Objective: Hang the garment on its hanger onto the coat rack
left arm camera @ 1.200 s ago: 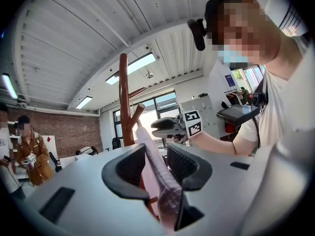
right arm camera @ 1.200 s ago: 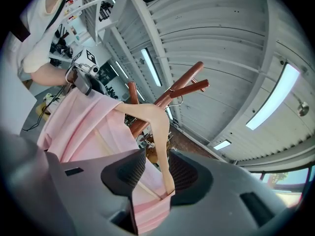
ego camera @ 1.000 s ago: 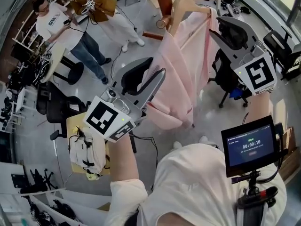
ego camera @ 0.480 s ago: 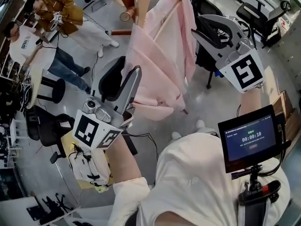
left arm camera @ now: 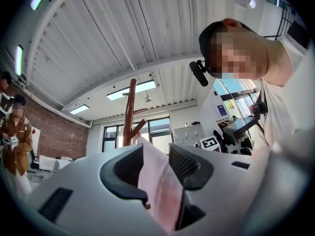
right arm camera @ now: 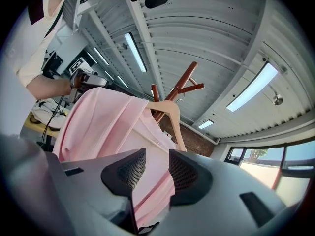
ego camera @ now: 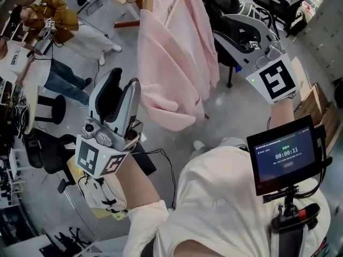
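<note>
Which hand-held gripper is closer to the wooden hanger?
Right, it seems. The right hand-held gripper is raised beside the upper part of the pink garment, just under the hanger. The left hand-held gripper is farther down, beside the garment's lower part.

Person in brown stands near black chair

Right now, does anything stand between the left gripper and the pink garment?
Nothing visible does. The left gripper is opening its jaws, and the pink garment shows directly in the gap between them, with no other thing before it.
</note>
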A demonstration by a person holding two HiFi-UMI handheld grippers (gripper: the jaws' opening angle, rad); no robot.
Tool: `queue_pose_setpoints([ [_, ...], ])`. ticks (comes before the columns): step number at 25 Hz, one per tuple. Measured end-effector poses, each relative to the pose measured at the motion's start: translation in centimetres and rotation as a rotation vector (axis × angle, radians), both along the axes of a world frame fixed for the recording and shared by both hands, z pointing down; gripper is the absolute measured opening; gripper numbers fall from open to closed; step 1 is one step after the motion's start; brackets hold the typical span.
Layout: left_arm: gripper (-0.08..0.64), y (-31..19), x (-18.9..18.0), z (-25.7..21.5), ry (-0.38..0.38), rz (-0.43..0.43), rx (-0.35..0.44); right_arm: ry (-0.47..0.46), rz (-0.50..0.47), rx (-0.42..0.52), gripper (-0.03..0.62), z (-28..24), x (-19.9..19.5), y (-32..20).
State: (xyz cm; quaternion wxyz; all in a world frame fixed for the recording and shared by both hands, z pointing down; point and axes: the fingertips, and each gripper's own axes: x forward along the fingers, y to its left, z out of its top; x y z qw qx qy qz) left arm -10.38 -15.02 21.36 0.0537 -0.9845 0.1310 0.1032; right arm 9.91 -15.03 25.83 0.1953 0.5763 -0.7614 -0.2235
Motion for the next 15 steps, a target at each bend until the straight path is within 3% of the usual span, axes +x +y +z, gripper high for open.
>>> queue_pose_setpoints([
  [5, 0.149, 0.6, -1.8, 2.3, -0.025, -0.093, -0.025, -0.034, -0.015, 0.014, 0.147, 0.9, -0.4, 1.2],
  [12, 0.149, 4.0, -2.6, 3.7, 0.021, -0.211, -0.101, -0.131, -0.015, 0.050, 0.147, 1.0, 1.1, 4.6],
  [15, 0.149, 4.9, -3.0, 4.5, 0.026, -0.251, -0.118, -0.126, -0.015, 0.039, 0.146, 1.6, 0.9, 5.5],
])
